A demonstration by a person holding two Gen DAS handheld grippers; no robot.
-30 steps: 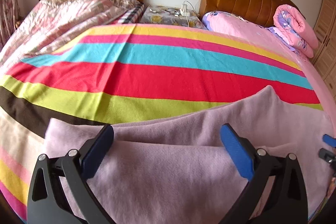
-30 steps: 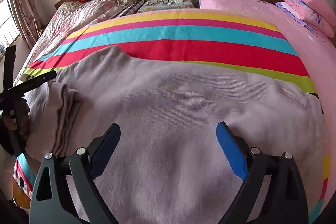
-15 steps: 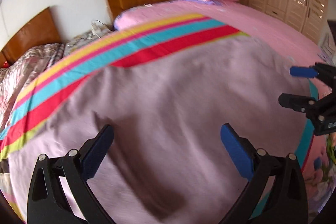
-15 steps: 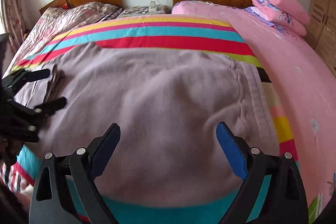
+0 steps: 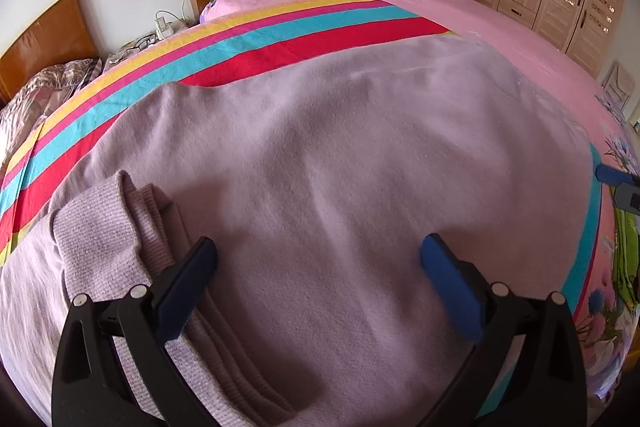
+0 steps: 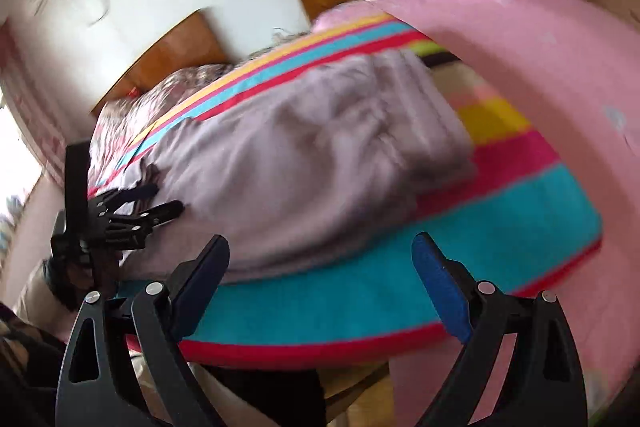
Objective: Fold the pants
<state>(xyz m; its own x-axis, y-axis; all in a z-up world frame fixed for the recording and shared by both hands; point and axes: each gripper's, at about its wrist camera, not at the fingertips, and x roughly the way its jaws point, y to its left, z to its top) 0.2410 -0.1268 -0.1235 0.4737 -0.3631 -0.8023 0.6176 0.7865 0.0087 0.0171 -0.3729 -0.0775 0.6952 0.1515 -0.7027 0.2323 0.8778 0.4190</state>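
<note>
No lettering, label or number can be read — none anywhere.

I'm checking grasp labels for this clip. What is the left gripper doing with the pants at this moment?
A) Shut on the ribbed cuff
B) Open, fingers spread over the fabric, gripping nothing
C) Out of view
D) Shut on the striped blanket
B: in the left wrist view the left gripper has its blue fingers spread wide over the pants, with nothing pinched between them.

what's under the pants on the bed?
The pants lie on a striped blanket; its stripes show around them. A pink sheet lies beyond. What lies directly beneath the fabric is covered.
</note>
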